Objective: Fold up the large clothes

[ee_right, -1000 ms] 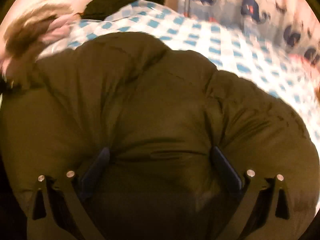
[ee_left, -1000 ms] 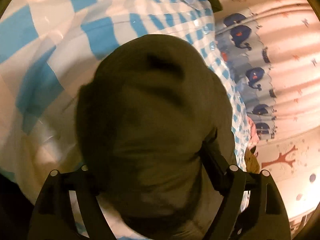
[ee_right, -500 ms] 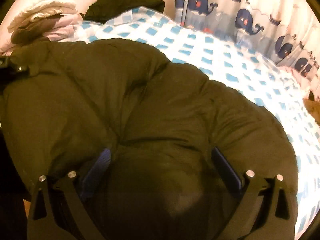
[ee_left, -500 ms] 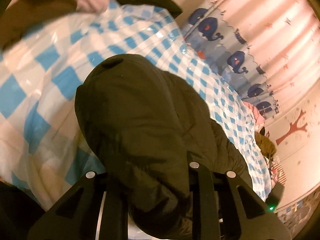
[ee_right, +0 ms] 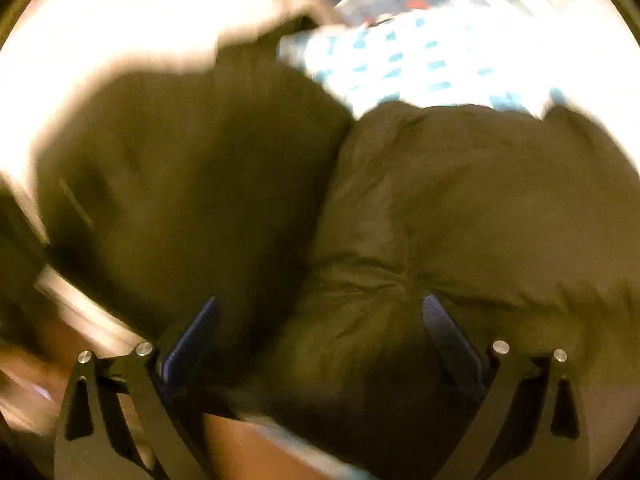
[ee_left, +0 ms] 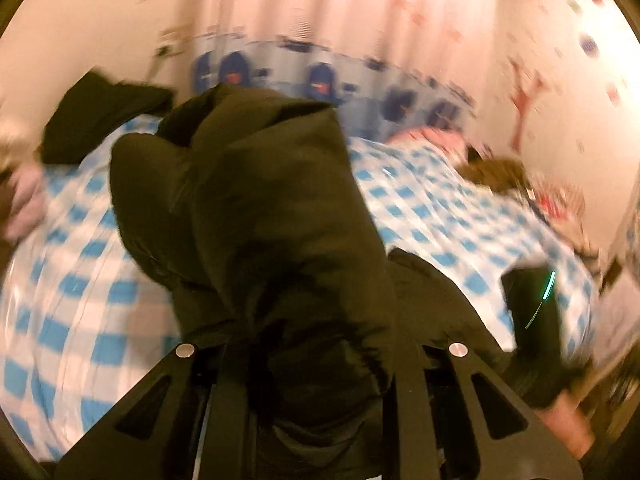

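A dark olive puffer jacket [ee_left: 260, 200] hangs bunched in front of my left gripper [ee_left: 316, 344], lifted above the bed. The left jaws are closing and stand narrow, with a fold of the jacket pinched between them. In the right wrist view the jacket [ee_right: 460, 200] fills most of the blurred picture. My right gripper [ee_right: 320, 320] holds it with its jaws wide apart, and the padding puckers between the blue pads [ee_right: 444, 332]. The fingertips of both grippers are buried in fabric.
A blue-and-white checked bed cover [ee_left: 80, 280] lies under the jacket. A black garment [ee_left: 100, 112] sits at the back left and a clothes pile [ee_left: 496, 172] at the right. A whale-print curtain [ee_left: 320, 80] hangs behind. A black unit with a green light [ee_left: 536, 320] is at right.
My left jaws went from wide to narrow on the jacket. The left gripper rose and rolled, lifting the jacket off the bed. The right view swung and blurred, grip unchanged.
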